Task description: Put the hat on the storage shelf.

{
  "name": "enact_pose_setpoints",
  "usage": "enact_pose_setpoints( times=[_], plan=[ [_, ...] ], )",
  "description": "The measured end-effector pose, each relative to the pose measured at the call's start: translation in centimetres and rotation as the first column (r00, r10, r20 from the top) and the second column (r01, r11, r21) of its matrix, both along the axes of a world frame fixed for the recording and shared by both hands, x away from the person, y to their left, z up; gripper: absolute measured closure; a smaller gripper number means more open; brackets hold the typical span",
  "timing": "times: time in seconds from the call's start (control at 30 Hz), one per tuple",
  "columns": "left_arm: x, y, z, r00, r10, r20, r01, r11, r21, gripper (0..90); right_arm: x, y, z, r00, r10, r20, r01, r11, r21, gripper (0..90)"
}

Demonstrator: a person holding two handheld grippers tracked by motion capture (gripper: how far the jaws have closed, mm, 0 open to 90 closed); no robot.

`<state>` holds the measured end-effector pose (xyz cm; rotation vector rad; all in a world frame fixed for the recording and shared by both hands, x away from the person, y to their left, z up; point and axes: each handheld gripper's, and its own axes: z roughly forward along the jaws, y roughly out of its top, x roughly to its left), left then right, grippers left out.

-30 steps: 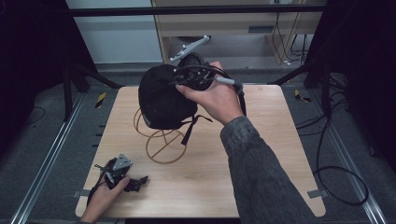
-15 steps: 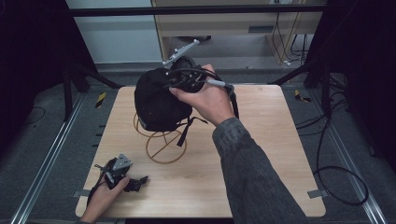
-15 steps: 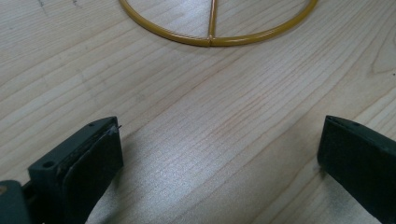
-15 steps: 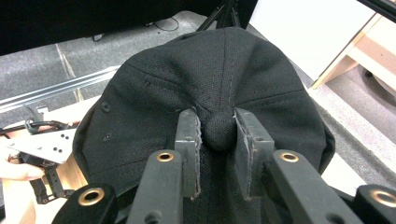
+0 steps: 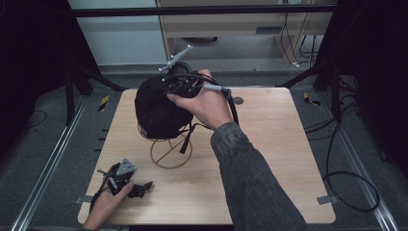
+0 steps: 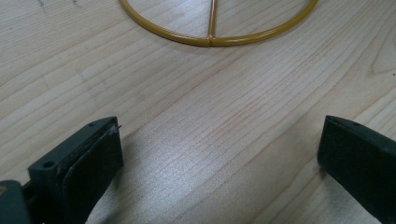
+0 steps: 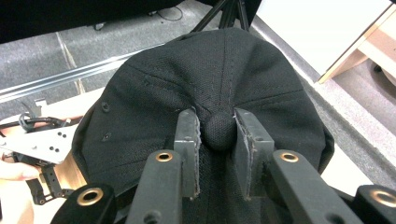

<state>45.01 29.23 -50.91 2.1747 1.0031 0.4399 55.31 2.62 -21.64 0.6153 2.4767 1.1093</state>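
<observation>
A black cap [image 5: 156, 108] sits over the top of a gold wire stand [image 5: 171, 151] on the wooden table [image 5: 269, 159]. In the right gripper view the cap [image 7: 154, 112] shows its crown, and my right gripper [image 7: 218, 133] is shut on the cap's top button [image 7: 219, 130], pinching it between both pads. From the high view the right gripper [image 5: 178, 86] sits on top of the cap, a hand around it. My left gripper [image 5: 139, 186] rests near the table's front left corner. Its jaws stand wide apart over bare wood [image 6: 219, 154], with the stand's gold base ring [image 6: 210, 39] ahead.
Metal rails [image 5: 53, 159] run along the table's left side and dark frame posts [image 5: 337, 57] stand at the back corners. A cable [image 5: 346, 173] loops on the floor to the right. A wooden cabinet [image 5: 231, 24] stands behind the table.
The right hand has carried the cap a little leftward and down onto the wire stand. The left gripper has stayed where it was.
</observation>
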Motion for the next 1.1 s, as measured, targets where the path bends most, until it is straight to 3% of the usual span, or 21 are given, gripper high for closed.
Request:
enact_pose_setpoints(
  times=[1.1],
  plan=[
    [0.0,0.0,0.0,1.0000,0.001,0.001,-0.001,1.0000,-0.001,0.0,1.1,3.8,-2.0,0.9991,0.019,-0.037,-0.022,0.9972,-0.071,71.9]
  ],
)
